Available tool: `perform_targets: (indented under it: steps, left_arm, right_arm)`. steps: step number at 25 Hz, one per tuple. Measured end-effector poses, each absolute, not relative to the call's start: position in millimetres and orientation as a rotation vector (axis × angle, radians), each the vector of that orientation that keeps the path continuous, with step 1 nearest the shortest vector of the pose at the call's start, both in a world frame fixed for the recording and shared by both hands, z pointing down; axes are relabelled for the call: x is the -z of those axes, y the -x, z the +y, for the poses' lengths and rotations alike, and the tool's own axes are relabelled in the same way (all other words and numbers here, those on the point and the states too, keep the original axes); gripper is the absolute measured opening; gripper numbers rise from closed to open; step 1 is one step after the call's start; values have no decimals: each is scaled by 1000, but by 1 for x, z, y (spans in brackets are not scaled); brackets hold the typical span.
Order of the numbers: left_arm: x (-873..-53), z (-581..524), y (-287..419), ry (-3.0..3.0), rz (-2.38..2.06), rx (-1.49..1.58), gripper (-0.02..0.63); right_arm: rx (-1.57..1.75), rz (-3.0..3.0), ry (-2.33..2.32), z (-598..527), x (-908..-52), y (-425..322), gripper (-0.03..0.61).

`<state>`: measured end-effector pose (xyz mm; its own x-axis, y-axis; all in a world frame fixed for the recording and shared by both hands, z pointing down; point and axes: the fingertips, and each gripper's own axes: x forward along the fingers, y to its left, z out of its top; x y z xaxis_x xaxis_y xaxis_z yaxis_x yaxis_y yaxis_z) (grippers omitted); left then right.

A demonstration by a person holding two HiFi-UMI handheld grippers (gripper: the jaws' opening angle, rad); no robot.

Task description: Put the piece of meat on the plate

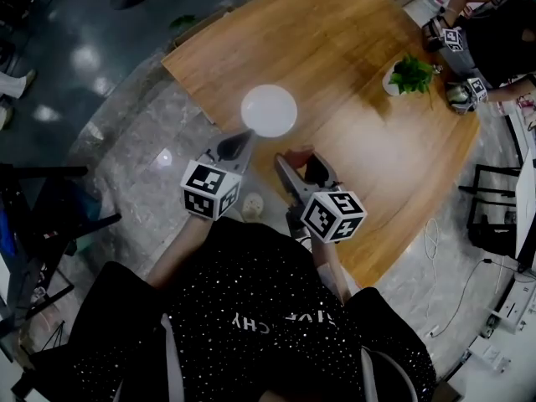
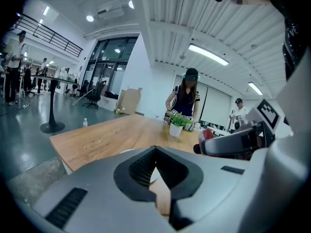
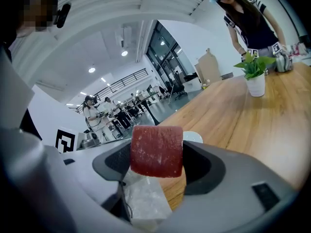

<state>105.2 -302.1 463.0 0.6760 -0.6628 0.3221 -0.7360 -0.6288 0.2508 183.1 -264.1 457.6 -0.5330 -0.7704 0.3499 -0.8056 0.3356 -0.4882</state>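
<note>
Our right gripper (image 3: 158,155) has its jaws closed onto the piece of meat (image 3: 156,149), a dark red block pinched at both sides between the tips, with a pale, frosty piece showing just under it that we cannot identify. Our left gripper (image 2: 155,148) has its jaws brought together at the tips with nothing between them. From the head view, the meat (image 1: 299,154) sits in the jaws above the wooden table (image 1: 360,65), near the white plate (image 1: 269,110) on its near right side and not touching it. The left gripper's tip (image 1: 241,138) is just beside the plate's near edge. The plate lies bare on the table. Farther across stands a potted plant (image 1: 410,75), with another person (image 1: 498,40) at the far side.
</note>
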Motion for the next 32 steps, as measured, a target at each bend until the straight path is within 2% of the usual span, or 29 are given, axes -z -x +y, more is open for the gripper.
perform_targets:
  steps: [14, 32]
  left_arm:
    - [-476, -307, -92, -2473, -1147, -320, 6]
    - [-489, -402, -89, -2447, -1053, -310, 6]
  right_arm:
    - [-1088, -2510, -1464, -268, -473, -183, 316]
    - [-1054, -2363, -1475, -352, -498, -175, 316]
